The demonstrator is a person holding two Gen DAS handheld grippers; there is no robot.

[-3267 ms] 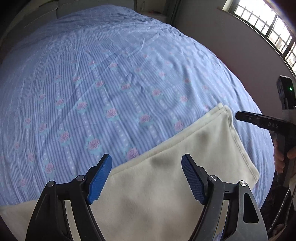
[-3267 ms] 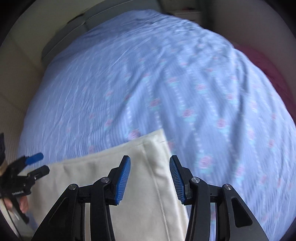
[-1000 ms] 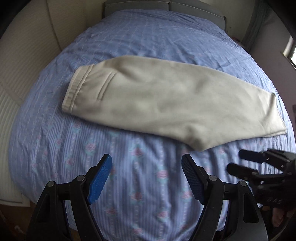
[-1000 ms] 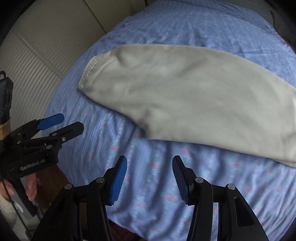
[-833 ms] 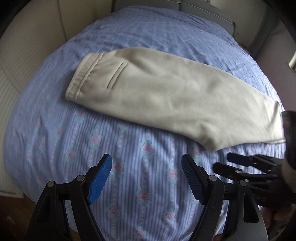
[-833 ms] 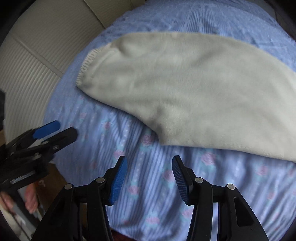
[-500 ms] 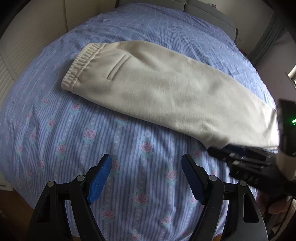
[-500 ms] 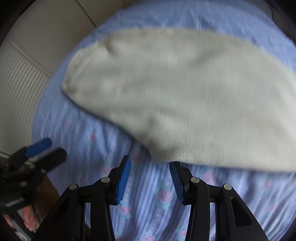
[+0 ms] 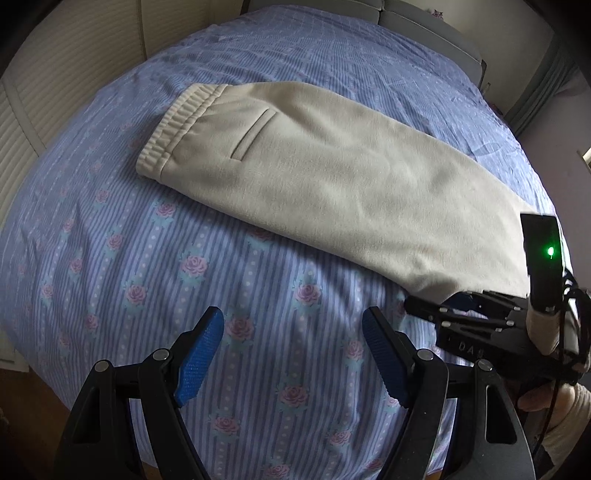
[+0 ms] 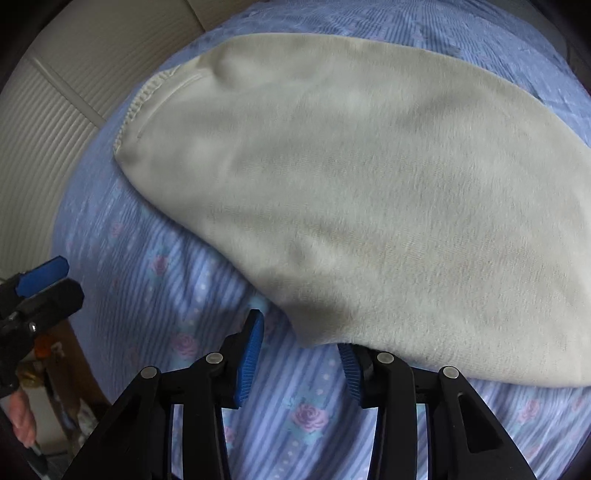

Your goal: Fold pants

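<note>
Cream pants (image 9: 332, 173) lie folded lengthwise on the bed, waistband (image 9: 177, 125) at the far left, legs running to the right. In the right wrist view the pants (image 10: 369, 177) fill the frame. My left gripper (image 9: 291, 354) is open and empty above the bedspread, short of the pants' near edge. My right gripper (image 10: 301, 350) is open, its jaws at the pants' near edge, the right pad partly under the fabric. The right gripper also shows in the left wrist view (image 9: 424, 308) at the fold's corner.
The blue striped bedspread with pink roses (image 9: 184, 280) covers the bed. A grey headboard (image 9: 424, 26) is at the far end. Cream slatted cabinet doors (image 9: 44, 85) stand along the left side. The left gripper shows in the right wrist view (image 10: 44, 280).
Both grippers moved closer to the pants. The right gripper dropped to the near edge of the fabric at the crotch corner.
</note>
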